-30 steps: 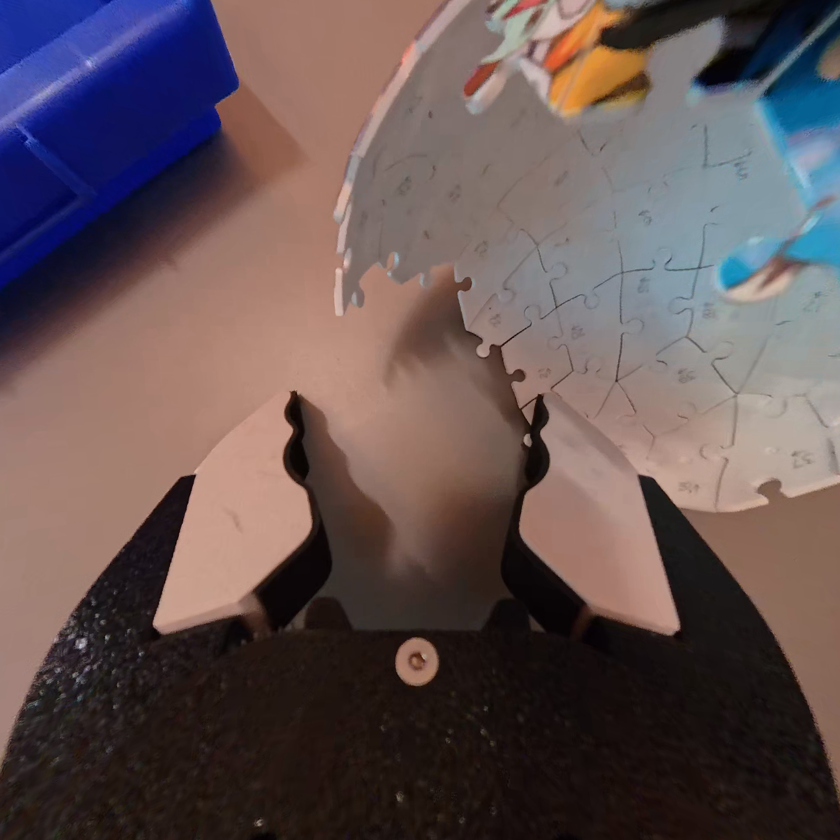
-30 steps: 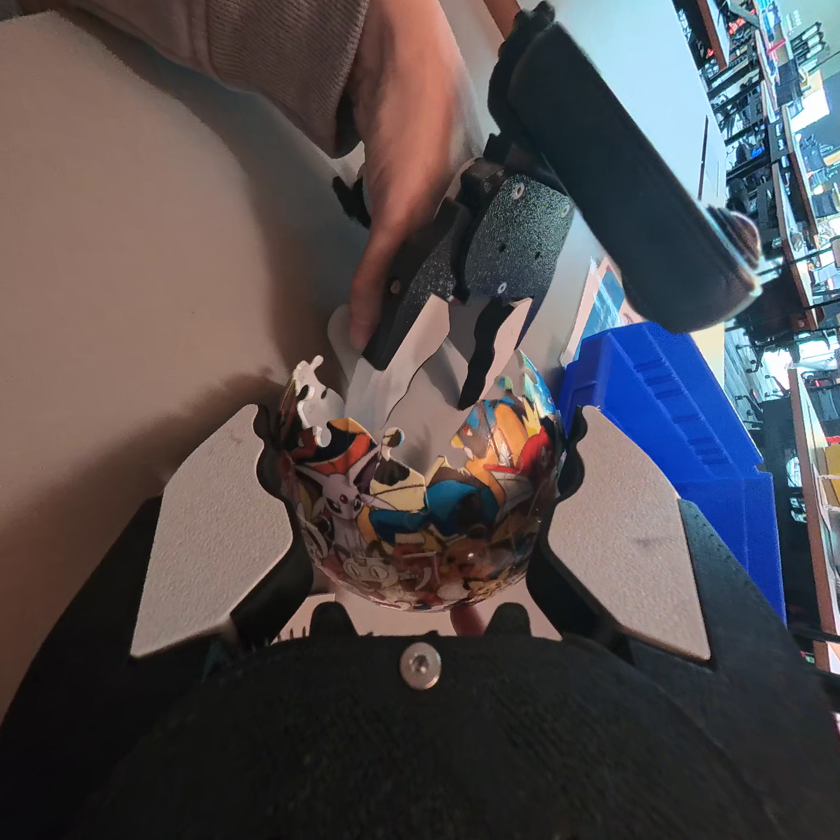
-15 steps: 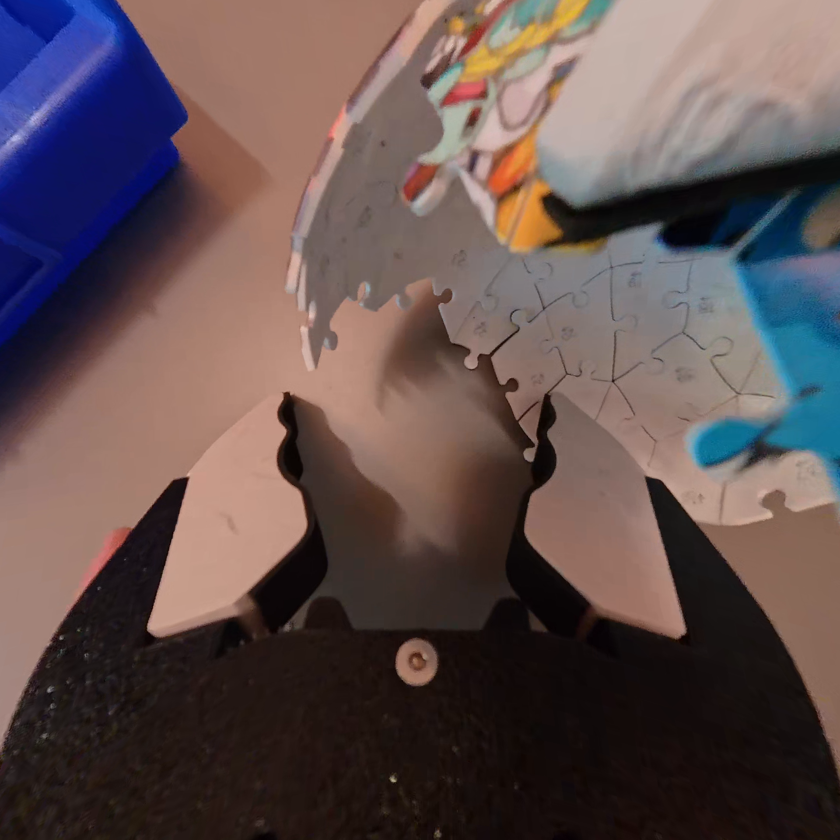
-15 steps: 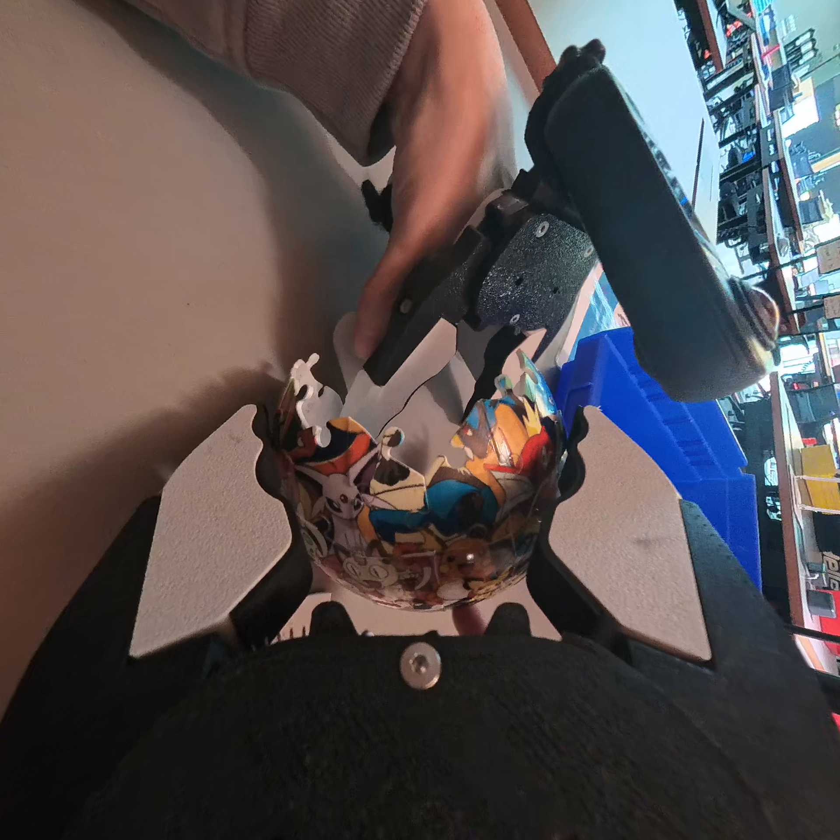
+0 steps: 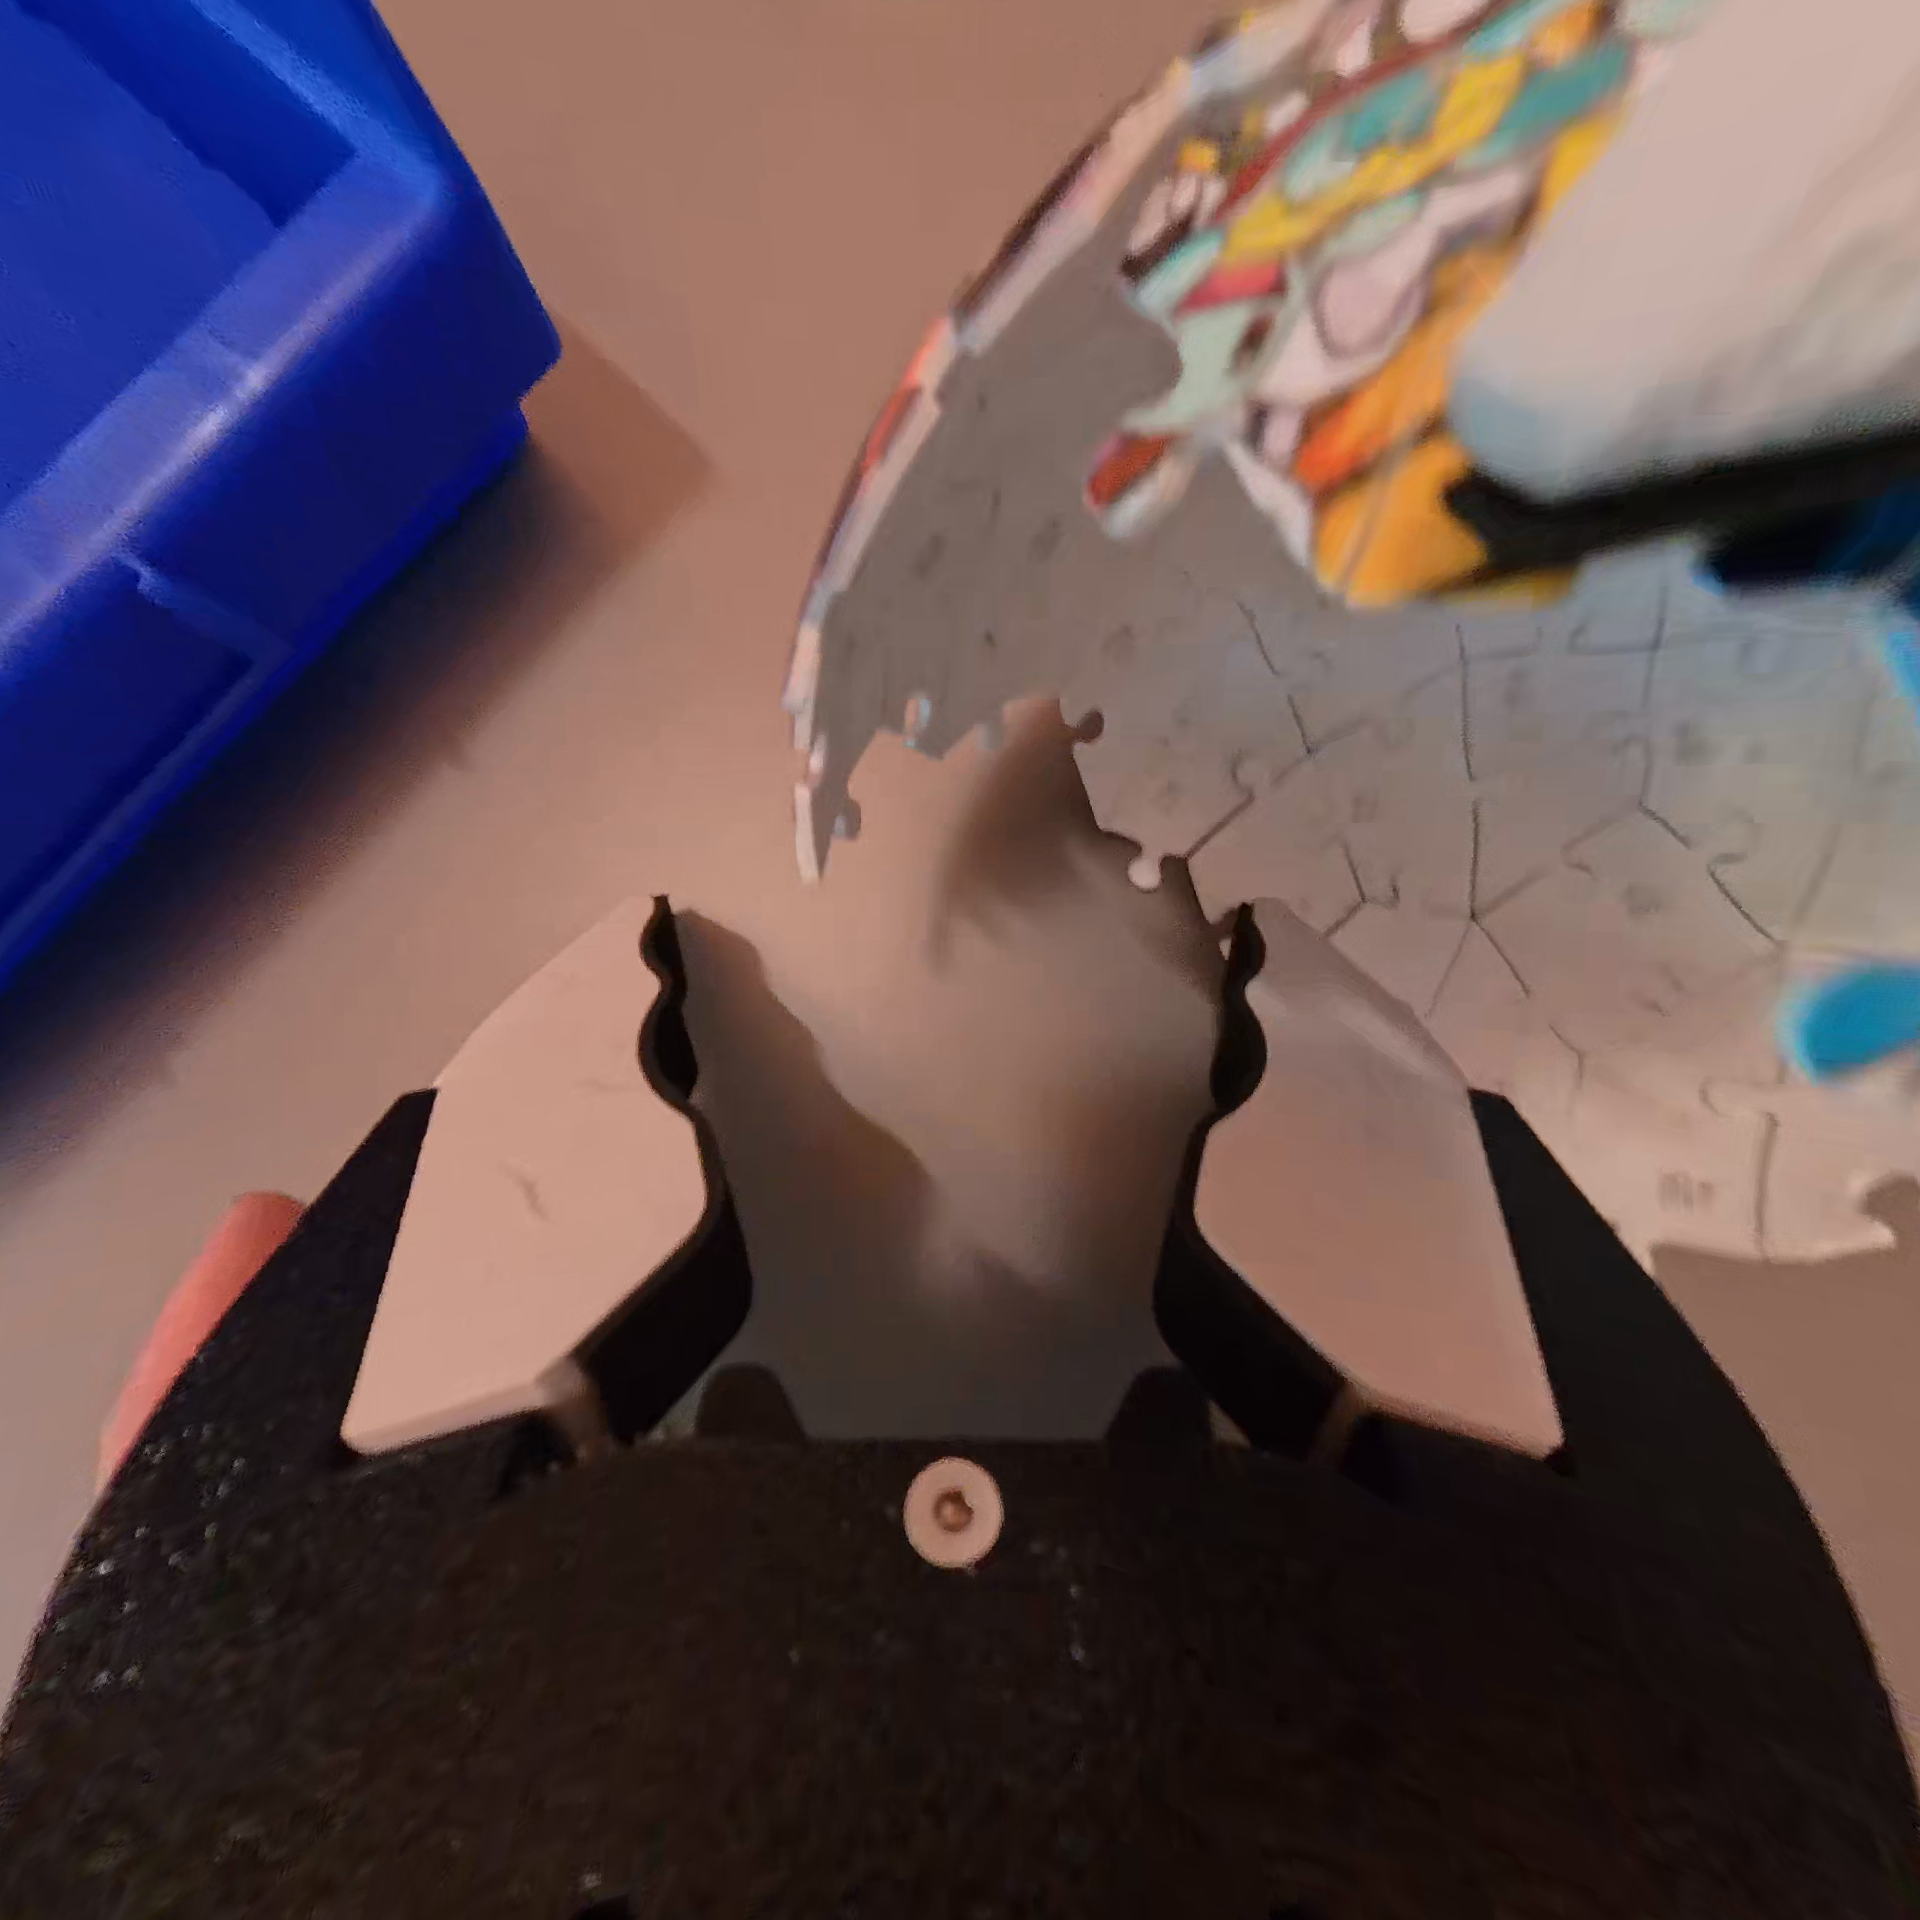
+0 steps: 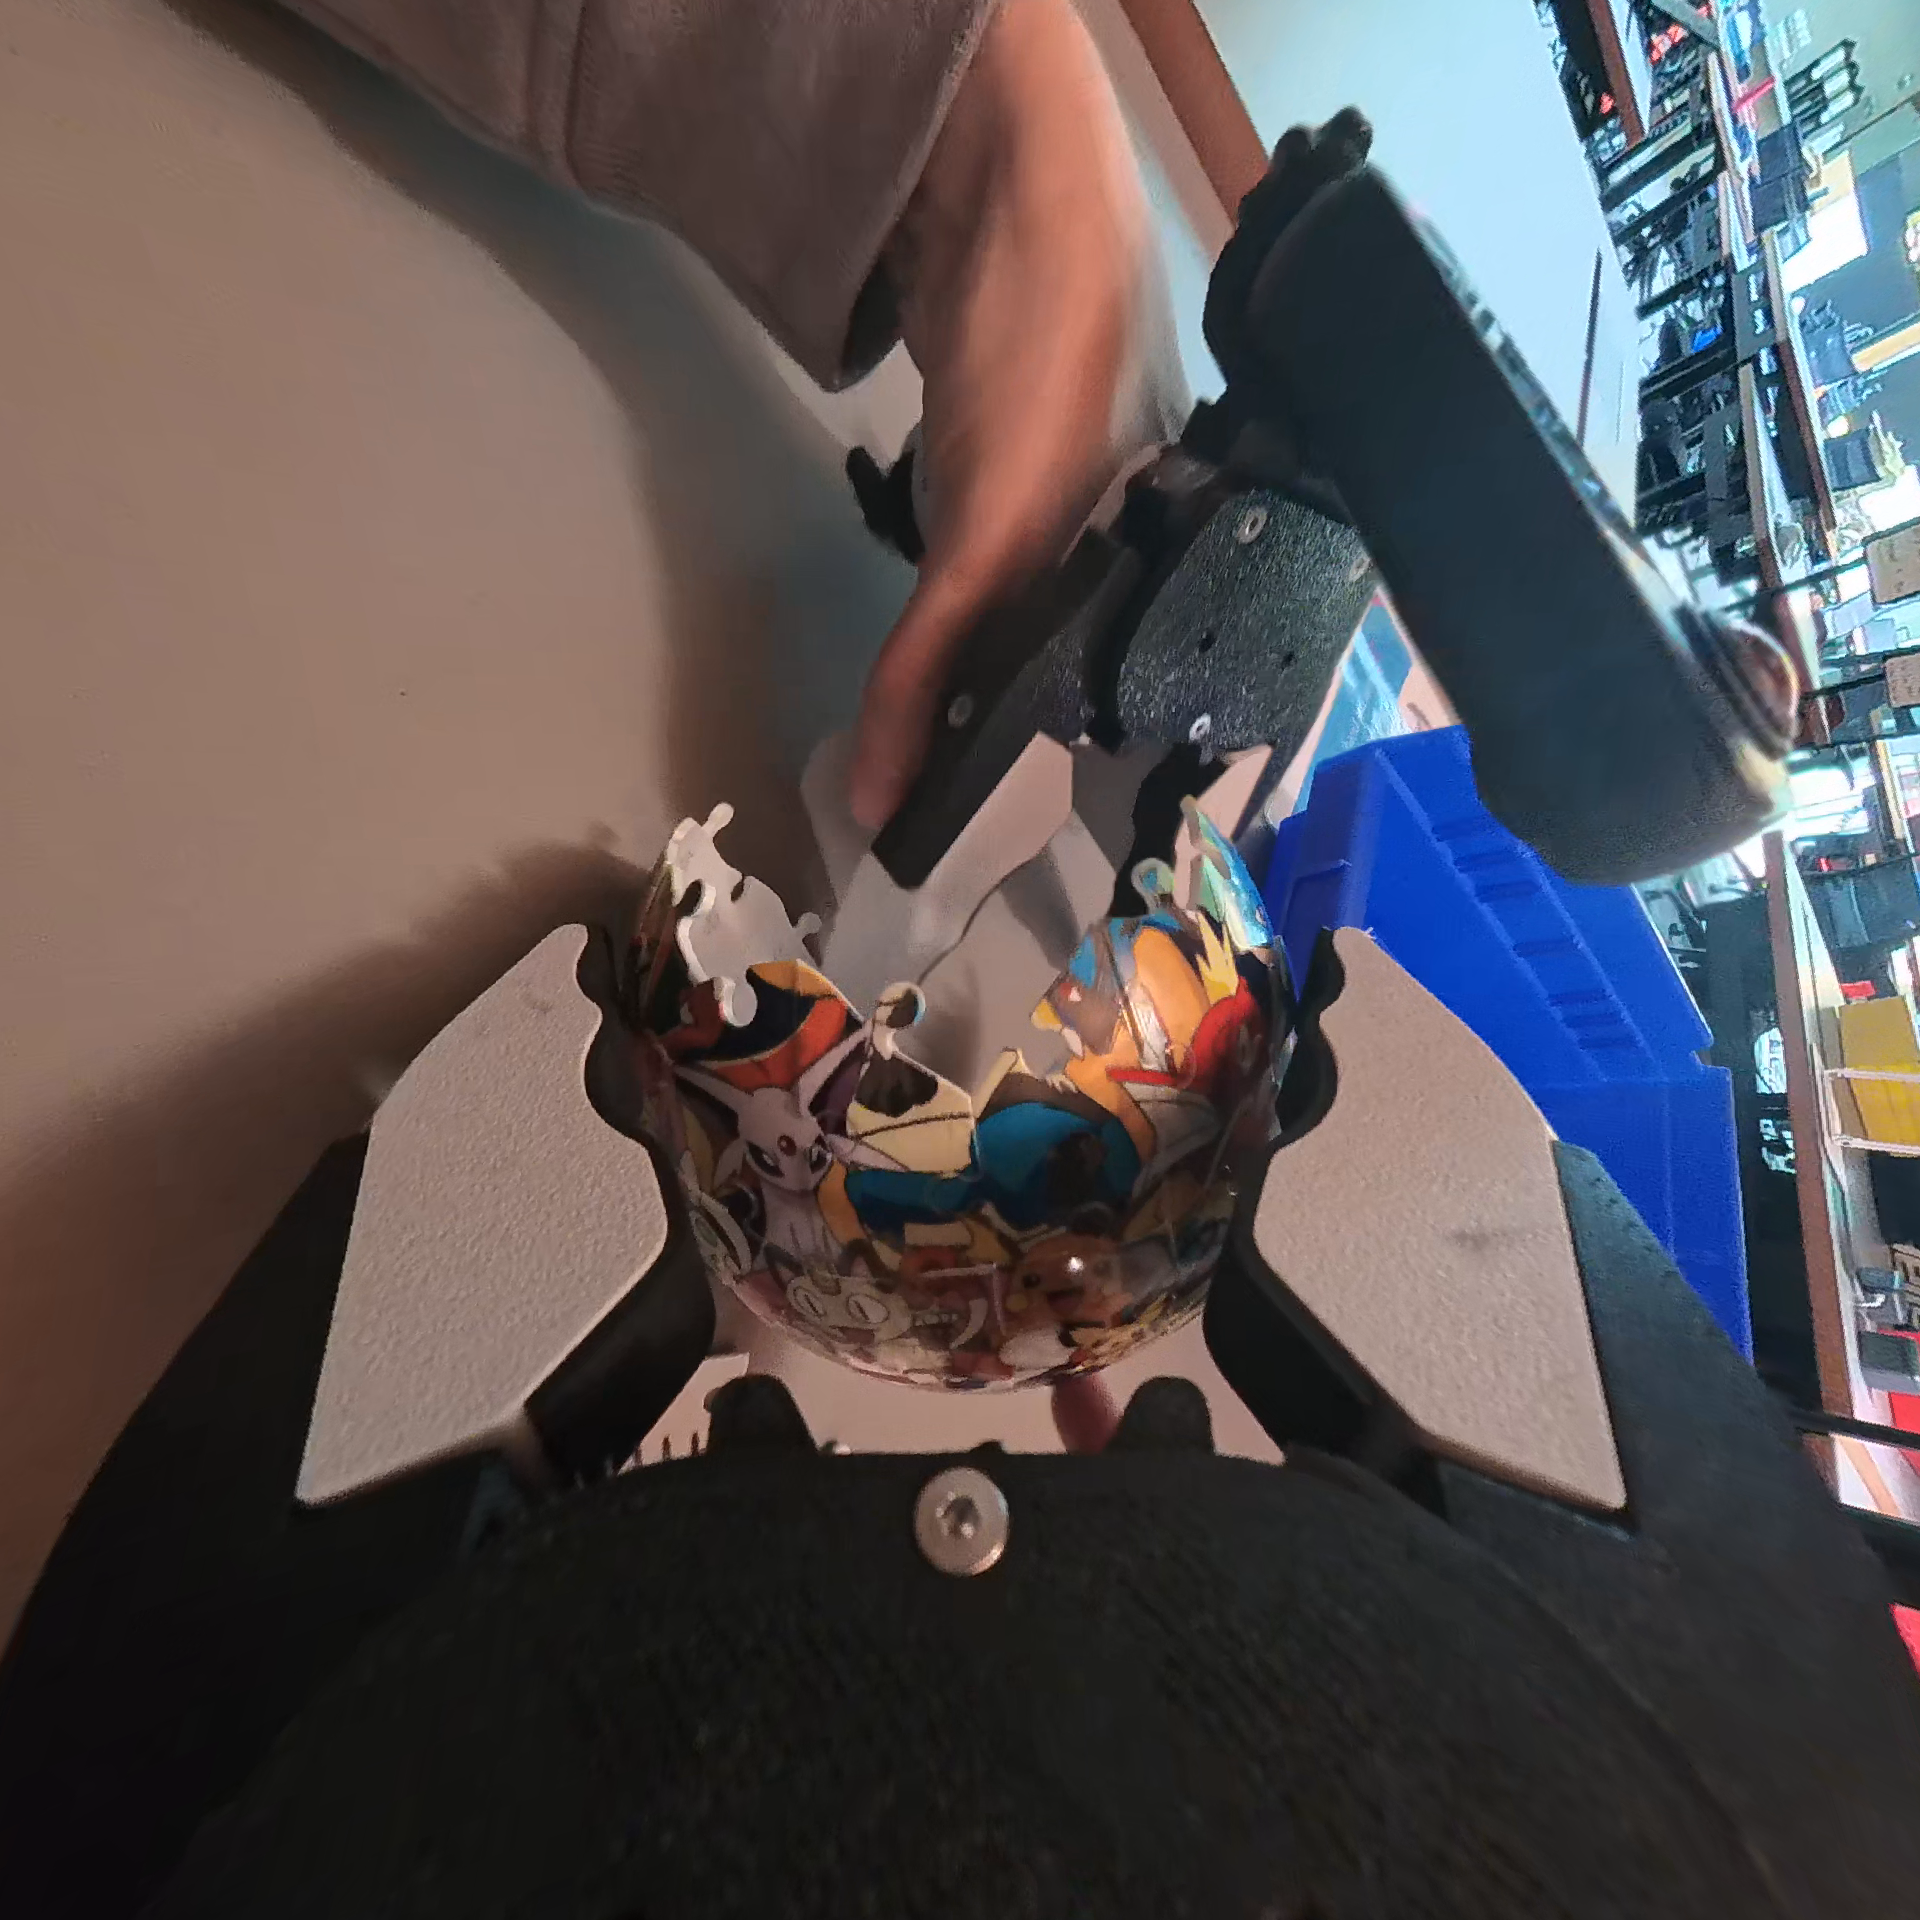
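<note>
- Left of the left tongs (image 5: pixel 951 914) sits a blue bin (image 5: pixel 260 416) with ribbed walls, well apart from the fingers and resting on the table (image 5: pixel 727 156)
- The left tongs stand wide open with nothing between the jaws; only bare table and their own shadow show in the gap
- A hand (image 6: pixel 997 468) in a grey-brown sleeve (image 6: pixel 727 156) grips their handle, and a fingertip shows beside the left side of the body
- Just ahead and to the right of their tips is the shell (image 5: pixel 1455 831), a half-built ball of jigsaw pieces: grey inside, bright cartoon print outside, with a toothed, broken rim
- The right fingertip of the left tongs sits at that rim, beside a notch where pieces are missing; whether it touches I cannot tell, as this view is blurred
- From the other side, the left tongs point down into the open top of the shell
- The right tongs (image 6: pixel 956 940) clasp the shell across its width, one finger pressed to each side, holding it off the table with the open top turned away from them
- Right of the right tongs the same bin shows again, near the shell but apart from it
- The table is a plain matte beige top, smooth, with soft shadows under the tools
- Beyond its far edge, off to the right, a pale wall gives way to crowded shelves (image 6: pixel 1787 312) and racks under bright lights; what they hold is too small to make out
</note>
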Demonstrator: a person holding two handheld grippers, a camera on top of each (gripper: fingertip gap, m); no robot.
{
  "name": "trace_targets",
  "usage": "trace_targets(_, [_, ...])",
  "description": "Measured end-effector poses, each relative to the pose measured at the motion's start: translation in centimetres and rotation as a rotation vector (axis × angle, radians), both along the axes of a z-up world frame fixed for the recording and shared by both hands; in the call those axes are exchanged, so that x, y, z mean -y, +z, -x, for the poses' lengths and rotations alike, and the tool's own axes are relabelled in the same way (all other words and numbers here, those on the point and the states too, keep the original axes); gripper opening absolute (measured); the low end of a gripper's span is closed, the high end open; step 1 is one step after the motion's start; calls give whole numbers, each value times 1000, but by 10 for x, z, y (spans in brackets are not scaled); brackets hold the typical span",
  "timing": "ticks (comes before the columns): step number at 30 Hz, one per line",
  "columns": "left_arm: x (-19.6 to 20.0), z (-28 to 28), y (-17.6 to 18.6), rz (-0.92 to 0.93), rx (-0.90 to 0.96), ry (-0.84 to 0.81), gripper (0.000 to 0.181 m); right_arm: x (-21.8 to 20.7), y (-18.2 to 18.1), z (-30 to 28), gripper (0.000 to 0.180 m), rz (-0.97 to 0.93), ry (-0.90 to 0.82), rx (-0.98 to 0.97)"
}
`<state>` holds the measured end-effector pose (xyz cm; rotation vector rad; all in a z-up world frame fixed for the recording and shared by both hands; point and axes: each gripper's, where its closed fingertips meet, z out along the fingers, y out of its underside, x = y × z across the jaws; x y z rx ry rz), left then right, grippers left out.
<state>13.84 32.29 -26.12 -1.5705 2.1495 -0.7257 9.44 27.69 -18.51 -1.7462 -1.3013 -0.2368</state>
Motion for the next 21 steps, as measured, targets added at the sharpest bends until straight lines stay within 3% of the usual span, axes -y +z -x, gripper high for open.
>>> trace_targets(11, [3, -20, -1, 31, 42, 27, 100, -1, 1, -9, 123, -9, -19, -55])
trace_targets(21, [9, -22, -1, 52, 28, -32, 91, -1, 0, -15, 125, -14, -36, -96])
